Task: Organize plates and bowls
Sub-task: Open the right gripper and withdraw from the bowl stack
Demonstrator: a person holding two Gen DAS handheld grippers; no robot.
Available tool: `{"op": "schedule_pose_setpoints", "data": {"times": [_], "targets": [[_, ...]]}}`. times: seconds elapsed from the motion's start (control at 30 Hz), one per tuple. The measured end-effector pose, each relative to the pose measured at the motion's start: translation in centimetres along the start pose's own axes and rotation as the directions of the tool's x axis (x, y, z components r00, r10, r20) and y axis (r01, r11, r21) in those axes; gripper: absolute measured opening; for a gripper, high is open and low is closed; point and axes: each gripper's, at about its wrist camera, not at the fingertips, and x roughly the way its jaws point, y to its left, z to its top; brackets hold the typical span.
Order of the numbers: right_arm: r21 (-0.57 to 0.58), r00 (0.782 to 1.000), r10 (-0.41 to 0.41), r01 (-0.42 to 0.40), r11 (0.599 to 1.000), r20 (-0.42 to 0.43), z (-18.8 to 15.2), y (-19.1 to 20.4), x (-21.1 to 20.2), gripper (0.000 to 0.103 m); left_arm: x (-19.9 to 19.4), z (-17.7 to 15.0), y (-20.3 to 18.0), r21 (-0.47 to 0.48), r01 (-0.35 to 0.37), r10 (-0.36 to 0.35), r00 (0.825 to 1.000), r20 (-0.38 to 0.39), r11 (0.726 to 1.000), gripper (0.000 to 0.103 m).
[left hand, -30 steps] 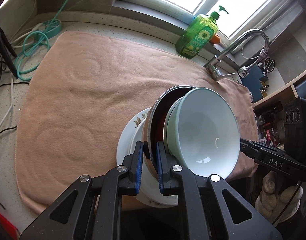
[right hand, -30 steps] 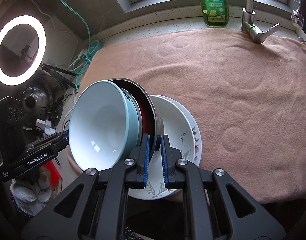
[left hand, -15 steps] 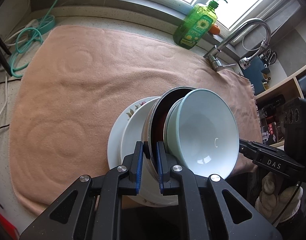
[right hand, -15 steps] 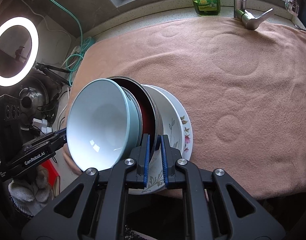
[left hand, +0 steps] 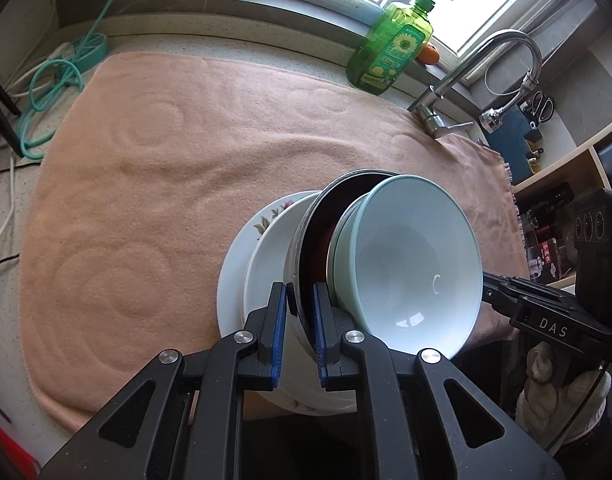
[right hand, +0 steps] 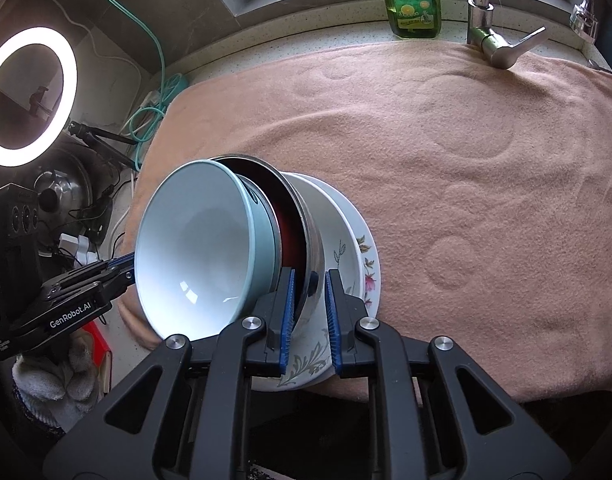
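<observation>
My bowls (left hand: 410,256) sit stacked on the plates (left hand: 261,264), near the tap (left hand: 446,120). My left gripper (left hand: 299,312) pinches the metal bowl (right hand: 310,256); my right gripper (right hand: 309,304) is opening around it. Letting go is left.

A speckled counter (left hand: 241,42) carries a peach towel (left hand: 177,168), on which a floral plate (right hand: 366,256) rests, and a green soap bottle (left hand: 390,56).

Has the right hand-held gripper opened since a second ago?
Yes. The right hand-held gripper is opening: its pads now stand off the steel bowl's rim, still between them.
</observation>
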Motion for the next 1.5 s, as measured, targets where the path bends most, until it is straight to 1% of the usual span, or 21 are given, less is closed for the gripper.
{"op": "schedule_pose_setpoints", "data": {"times": [0.03, 0.07, 0.1, 0.17, 0.2, 0.27, 0.43, 0.57, 0.63, 0.67, 0.7, 0.77, 0.83, 0.87, 0.9, 0.97, 1.07, 1.2, 1.3, 1.43, 1.5], "targets": [[0.0, 1.0, -0.016, 0.016, 1.0, 0.007, 0.0, -0.1, -0.2, 0.026, -0.1, 0.0, 0.1, 0.002, 0.001, -0.001, 1.0, 0.0, 1.0, 0.012], [0.002, 1.0, -0.025, 0.025, 1.0, 0.012, 0.0, -0.2, -0.4, 0.033, -0.3, 0.0, 0.1, 0.006, -0.003, 0.003, 1.0, 0.006, 1.0, 0.014], [0.009, 1.0, -0.028, 0.028, 1.0, 0.013, 0.0, -0.4, -0.5, 0.038, -0.5, 0.0, 0.1, 0.01, -0.006, 0.006, 1.0, 0.012, 1.0, 0.014], [0.017, 0.999, -0.028, 0.027, 0.999, 0.022, 0.0, -0.6, -0.9, 0.044, -0.8, 0.2, 0.1, 0.012, -0.011, 0.01, 1.0, 0.018, 1.0, 0.015], [0.014, 0.999, -0.026, 0.025, 1.0, 0.03, 0.0, -0.6, -1.2, 0.049, -0.9, 0.2, 0.1, 0.016, -0.015, 0.015, 1.0, 0.021, 1.0, 0.019], [0.005, 0.998, -0.035, 0.035, 0.999, 0.048, -0.1, -0.4, -1.8, 0.053, -1.3, 0.1, 0.2, 0.015, -0.015, 0.014, 1.0, 0.027, 1.0, 0.026], [-0.014, 0.997, -0.05, 0.052, 0.999, 0.066, -0.3, 0.0, -2.7, 0.054, -1.9, 0.0, 0.2, 0.023, -0.016, 0.015, 0.999, 0.036, 1.0, 0.026], [-0.03, 0.994, -0.07, 0.073, 0.997, 0.087, -0.6, 0.2, -3.5, 0.055, -2.9, -0.2, 0.1, 0.034, -0.037, 0.035, 0.998, 0.06, 0.999, 0.026], [-0.036, 0.992, -0.075, 0.079, 0.996, 0.102, -0.7, 0.2, -3.9, 0.056, -3.4, -0.3, 0.0, 0.046, -0.057, 0.054, 0.996, 0.07, 0.997, 0.032], [-0.04, 0.99, -0.079, 0.084, 0.996, 0.116, -0.9, 0.3, -4.2, 0.059, -3.6, -0.4, -0.1, 0.055, -0.067, 0.063, 0.995, 0.077, 0.996, 0.038], [-0.047, 0.988, -0.085, 0.091, 0.995, 0.133, -1.1, 0.4, -4.6, 0.065, -4.0, -0.6, -0.1, 0.065, -0.078, 0.072, 0.993, 0.089, 0.995, 0.04], [-0.067, 0.981, -0.095, 0.108, 0.992, 0.172, -1.5, 0.7, -5.3, 0.07, -4.7, -1.0, -0.4, 0.08, -0.094, 0.085, 0.99, 0.113, 0.992, 0.041], [-0.084, 0.975, -0.1, 0.118, 0.989, 0.196, -2.0, 1.0, -5.9, 0.073, -5.2, -1.3, -0.7, 0.095, -0.106, 0.093, 0.987, 0.131, 0.99, 0.05], [-0.092, 0.974, -0.103, 0.124, 0.988, 0.203, -2.1, 1.1, -6.1, 0.075, -5.4, -1.5, -0.8, 0.101, -0.107, 0.092, 0.986, 0.142, 0.989, 0.063], [-0.098, 0.973, -0.107, 0.129, 0.987, 0.206, -2.2, 1.2, -6.3, 0.079, -5.6, -1.7, -0.9, 0.106, -0.107, 0.09, 0.984, 0.155, 0.989, 0.068], [-0.096, 0.973, -0.109, 0.131, 0.987, 0.206, -2.3, 1.3, -6.7, 0.081, -6.0, -2.1, -1.1, 0.12, -0.089, 0.068, 0.983, 0.173, 0.989, 0.069], [-0.076, 0.964, -0.109, 0.13, 0.989, 0.241, -3.0, 1.1, -7.5, 0.082, -6.2, -2.6, -1.4, 0.125, -0.108, 0.084, 0.979, 0.187, 0.986, 0.074], [-0.063, 0.961, -0.106, 0.126, 0.99, 0.257, -4.1, 1.3, -8.3, 0.082, -6.3, -3.2, -1.9, 0.112, -0.129, 0.108, 0.978, 0.18, 0.985, 0.074], [-0.062, 0.948, -0.132, 0.156, 0.986, 0.288, -5.2, 1.7, -9.3, 0.082, -7.1, -3.8, -2.4, 0.121, -0.154, 0.127, 0.971, 0.202, 0.981, 0.074], [-0.013, 0.94, -0.119, 0.13, 0.991, 0.319, -6.7, 1.0, -10.6, 0.082, -8.3, -4.7, -2.6, 0.089, -0.155, 0.129, 0.961, 0.245, 0.984, 0.074], [0.006, 0.935, -0.126, 0.131, 0.991, 0.331, -7.1, 0.5, -11.0, 0.082, -8.6, -5.1, -2.6, 0.075, -0.148, 0.125, 0.959, 0.253, 0.986, 0.074]]}}
